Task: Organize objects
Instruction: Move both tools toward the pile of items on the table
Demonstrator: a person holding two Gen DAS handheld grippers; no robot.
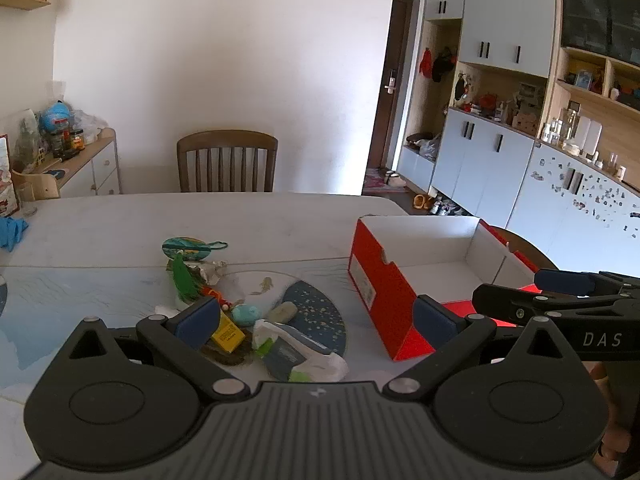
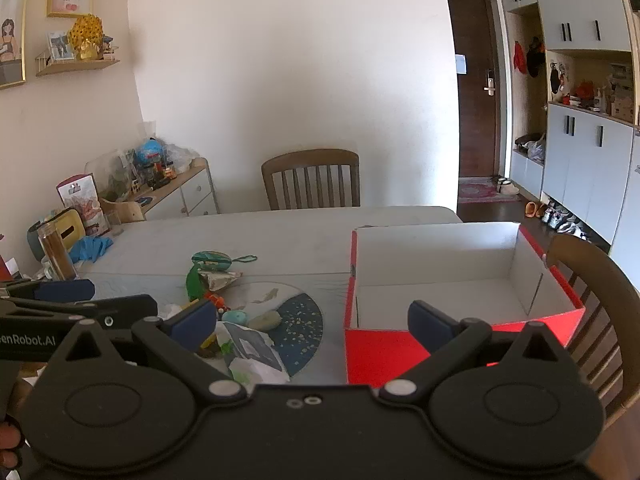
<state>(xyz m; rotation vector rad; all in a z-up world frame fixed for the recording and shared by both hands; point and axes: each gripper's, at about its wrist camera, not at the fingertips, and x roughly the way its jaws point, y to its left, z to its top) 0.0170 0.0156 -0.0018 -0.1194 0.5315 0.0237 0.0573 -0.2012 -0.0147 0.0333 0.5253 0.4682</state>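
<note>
Both tongs hung wide apart, gripping nothing. Left gripper [image 1: 316, 320] hovered just above the clutter pile [image 1: 256, 332] on the table [image 1: 120, 220], the heap between its fingers. Right gripper [image 2: 312, 322] faced the red box [image 2: 440, 280], empty, just right of the pile.

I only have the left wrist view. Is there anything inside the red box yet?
Observer: No. The right wrist view looks into the red box, and the floor that shows is bare.
Operator: Is the right tool holding anything?
Observer: No, the right tool is open, nothing between its fingers.
Operator: Anything near the blue gloves?
Observer: A tall bottle with brown contents stands just left of the blue gloves.
</note>
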